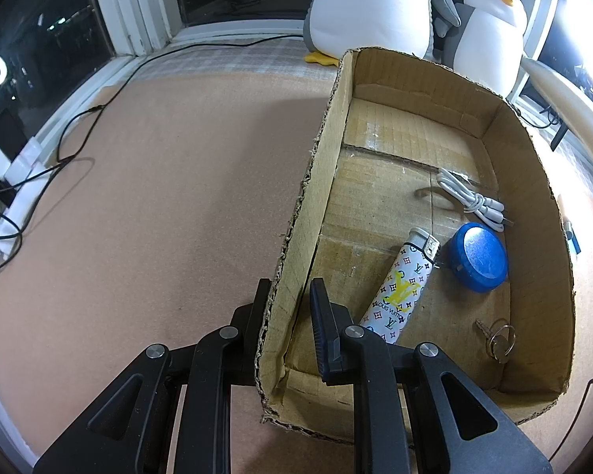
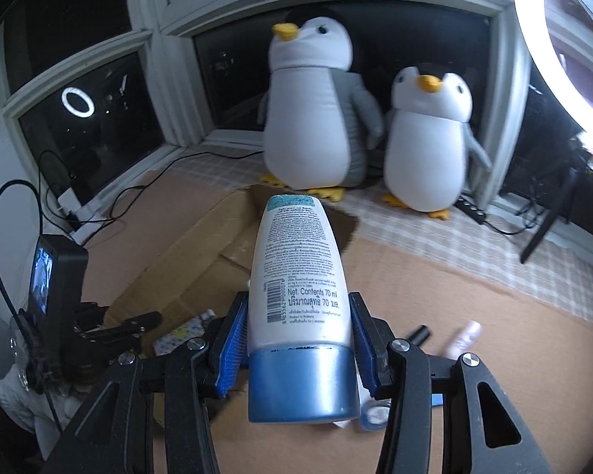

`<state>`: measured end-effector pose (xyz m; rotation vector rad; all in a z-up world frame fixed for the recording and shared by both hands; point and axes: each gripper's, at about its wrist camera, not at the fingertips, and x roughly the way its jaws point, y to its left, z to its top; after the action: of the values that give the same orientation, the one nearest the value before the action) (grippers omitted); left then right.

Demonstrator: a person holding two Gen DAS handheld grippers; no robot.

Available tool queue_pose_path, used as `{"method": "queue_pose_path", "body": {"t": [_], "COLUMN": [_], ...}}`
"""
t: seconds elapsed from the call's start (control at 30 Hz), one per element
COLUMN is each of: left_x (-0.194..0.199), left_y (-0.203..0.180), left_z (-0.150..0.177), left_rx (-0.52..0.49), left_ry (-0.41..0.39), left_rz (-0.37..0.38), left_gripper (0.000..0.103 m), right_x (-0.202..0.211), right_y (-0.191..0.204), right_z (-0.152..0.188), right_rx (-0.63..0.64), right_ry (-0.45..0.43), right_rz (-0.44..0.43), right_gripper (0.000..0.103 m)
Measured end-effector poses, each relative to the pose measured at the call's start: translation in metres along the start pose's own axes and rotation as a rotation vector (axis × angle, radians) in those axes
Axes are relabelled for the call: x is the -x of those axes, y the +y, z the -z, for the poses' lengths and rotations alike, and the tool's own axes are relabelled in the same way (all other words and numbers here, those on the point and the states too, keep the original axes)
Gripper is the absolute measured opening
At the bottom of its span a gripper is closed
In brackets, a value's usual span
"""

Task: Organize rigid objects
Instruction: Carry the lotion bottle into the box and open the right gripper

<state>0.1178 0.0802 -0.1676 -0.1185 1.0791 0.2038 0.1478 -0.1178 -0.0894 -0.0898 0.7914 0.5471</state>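
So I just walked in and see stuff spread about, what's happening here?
Someone is tidying small things into a cardboard box. The left hand-held gripper is clamped on the box's side wall. The right hand-held gripper holds a white bottle with a blue cap. A lighter, blue tin, white cable and keys already lie inside.

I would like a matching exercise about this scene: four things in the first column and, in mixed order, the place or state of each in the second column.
Things:
1. white bottle with blue cap
2. keys on a ring
3. left tool
4. white cable

Places or states:
A. clamped on the side wall of the cardboard box
B. coiled on the box floor, near the far end
C. held between the fingers of the right tool
D. on the box floor, in the near right corner

Pairs: 1-C, 2-D, 3-A, 4-B
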Motion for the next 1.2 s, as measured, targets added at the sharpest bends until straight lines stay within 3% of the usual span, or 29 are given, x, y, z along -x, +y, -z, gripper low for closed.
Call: {"method": "queue_pose_path", "body": {"t": [0.57, 0.7, 0.83, 1.2], "left_x": [0.000, 0.000, 0.001, 0.002], "left_y": [0.002, 0.002, 0.002, 0.003], "left_z": [0.001, 0.001, 0.001, 0.003], "left_rx": [0.003, 0.003, 0.004, 0.003], "left_ry": [-0.002, -0.002, -0.004, -0.005], "left_rz": [0.004, 0.005, 0.004, 0.004], "left_gripper": [0.017, 0.017, 0.017, 0.017], "right_x": [-0.053, -0.057, -0.056, -0.050], "right_y": [0.053, 0.054, 0.050, 0.042], "right_z": [-0.005, -0.006, -0.008, -0.008], "right_rx": [0.023, 0.011, -0.023, -0.038], "right_ry": [0.075, 0.085, 0.081, 0.078], "right_rz": [-0.072, -0.084, -0.092, -0.075], "right_gripper": [0.044, 0.045, 0.059, 0.060]}}
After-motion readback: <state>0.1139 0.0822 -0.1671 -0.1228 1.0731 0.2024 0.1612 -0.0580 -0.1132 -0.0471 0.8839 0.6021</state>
